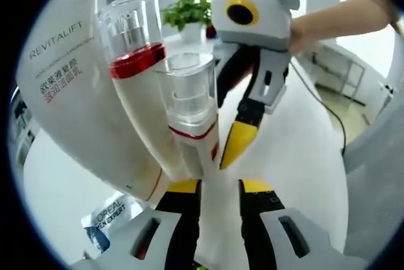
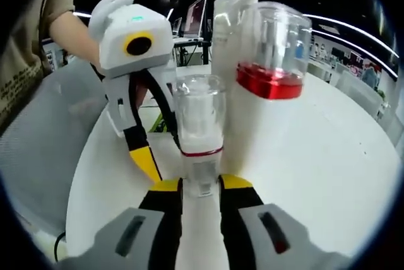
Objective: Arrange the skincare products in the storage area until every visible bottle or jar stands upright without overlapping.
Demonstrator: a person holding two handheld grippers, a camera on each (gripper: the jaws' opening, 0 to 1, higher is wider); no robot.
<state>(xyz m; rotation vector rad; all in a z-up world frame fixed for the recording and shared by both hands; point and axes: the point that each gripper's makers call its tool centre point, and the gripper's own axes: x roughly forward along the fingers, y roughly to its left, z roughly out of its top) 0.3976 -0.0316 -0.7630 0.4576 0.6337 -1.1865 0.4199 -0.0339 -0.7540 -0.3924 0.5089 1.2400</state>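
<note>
The small pump bottle (image 2: 200, 137) stands upright on the white counter (image 2: 328, 156), just in front of the taller red-banded bottle (image 2: 268, 87) and the Revitalift tube (image 1: 69, 87). It looks light, rigid and slick, with a clear cap that could pop off, so the white body below its red ring is the safer hold. The right gripper (image 2: 201, 185) has its jaws pinching that body, while the left gripper (image 1: 218, 185) has jaws spread just beside it.

Clear glossy plastic caps (image 2: 199, 109) top both pump bottles (image 1: 142, 93); the Revitalift tube (image 1: 66, 87) looks smooth, perhaps matt plastic.
</note>
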